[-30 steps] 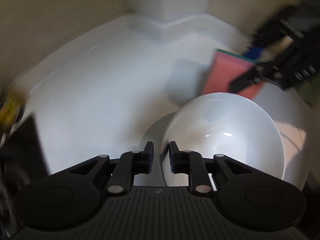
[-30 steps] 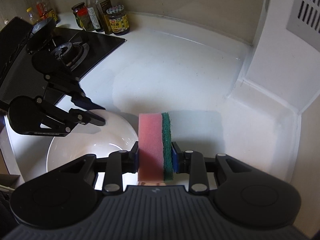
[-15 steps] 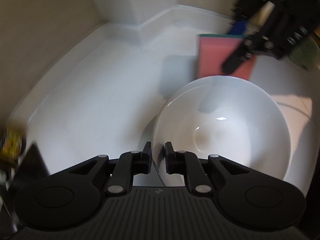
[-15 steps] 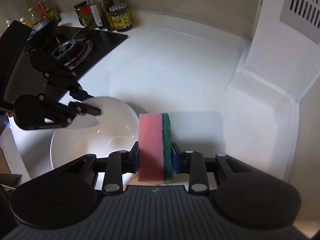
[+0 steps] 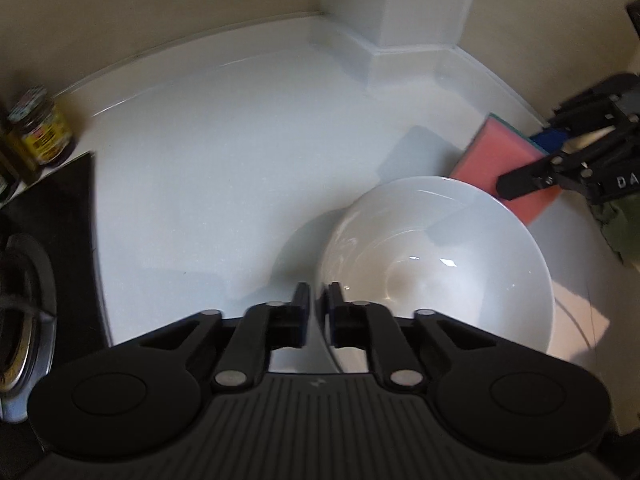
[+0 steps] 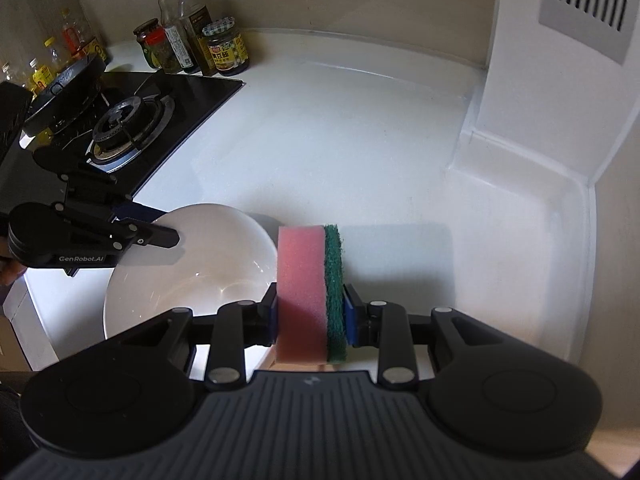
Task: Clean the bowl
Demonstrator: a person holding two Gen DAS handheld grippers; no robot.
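Note:
A white bowl (image 5: 436,256) is tilted above the white counter; it also shows in the right wrist view (image 6: 200,264). My left gripper (image 5: 318,300) is shut on the bowl's near rim, one finger inside and one outside. My right gripper (image 6: 310,308) is shut on a pink sponge with a green scouring side (image 6: 310,292), held upright just right of the bowl. In the left wrist view the sponge (image 5: 504,164) sits beyond the bowl's far rim, with the right gripper (image 5: 556,152) around it. In the right wrist view the left gripper (image 6: 160,224) is at the bowl's left rim.
A black gas hob (image 6: 132,120) with a pan (image 6: 64,92) lies left of the bowl. Bottles and jars (image 6: 192,48) stand at the back left. A white boxed column (image 6: 552,60) rises at the right. White counter (image 6: 340,140) stretches behind the bowl.
The left wrist view has swung, so the hob and jars now show at its left. The bowl stays held in my left gripper. The sponge stays gripped beside the bowl's rim.

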